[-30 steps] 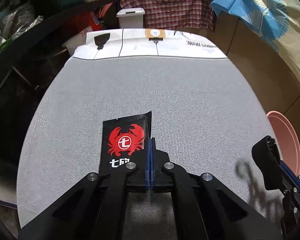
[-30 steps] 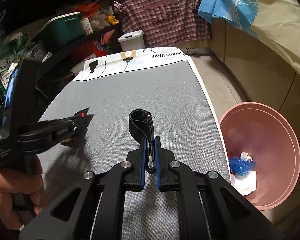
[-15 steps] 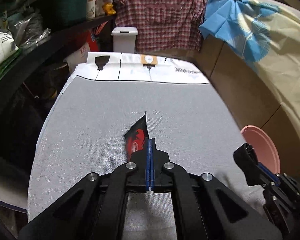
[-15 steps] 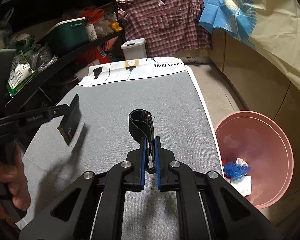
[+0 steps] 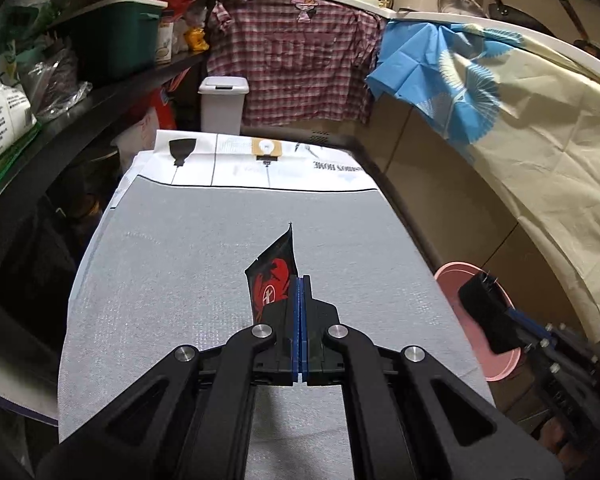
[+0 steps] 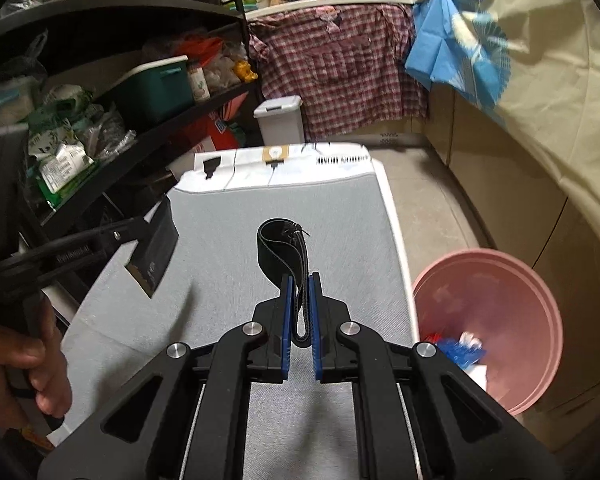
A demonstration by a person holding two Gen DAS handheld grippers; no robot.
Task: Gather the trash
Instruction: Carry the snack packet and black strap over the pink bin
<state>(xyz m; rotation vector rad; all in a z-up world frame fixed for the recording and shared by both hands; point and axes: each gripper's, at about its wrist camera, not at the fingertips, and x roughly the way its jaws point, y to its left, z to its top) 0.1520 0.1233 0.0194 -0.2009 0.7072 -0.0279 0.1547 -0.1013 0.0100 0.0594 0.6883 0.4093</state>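
Observation:
My left gripper is shut on a black packet with a red crab print, held upright above the grey table. The packet also shows in the right wrist view, hanging from the left gripper above the table's left side. My right gripper is shut on a folded black strap and holds it above the table. The strap also shows in the left wrist view, in front of the pink bin. The pink bin stands on the floor right of the table.
The bin holds blue and white scraps. A white lidded bin stands beyond the table's far end. Dark shelves with a green box and bags run along the left. A cloth-draped counter runs along the right.
My left gripper has lifted the crab packet off the table and raised it upright. My right gripper still holds the strap and has risen a little.

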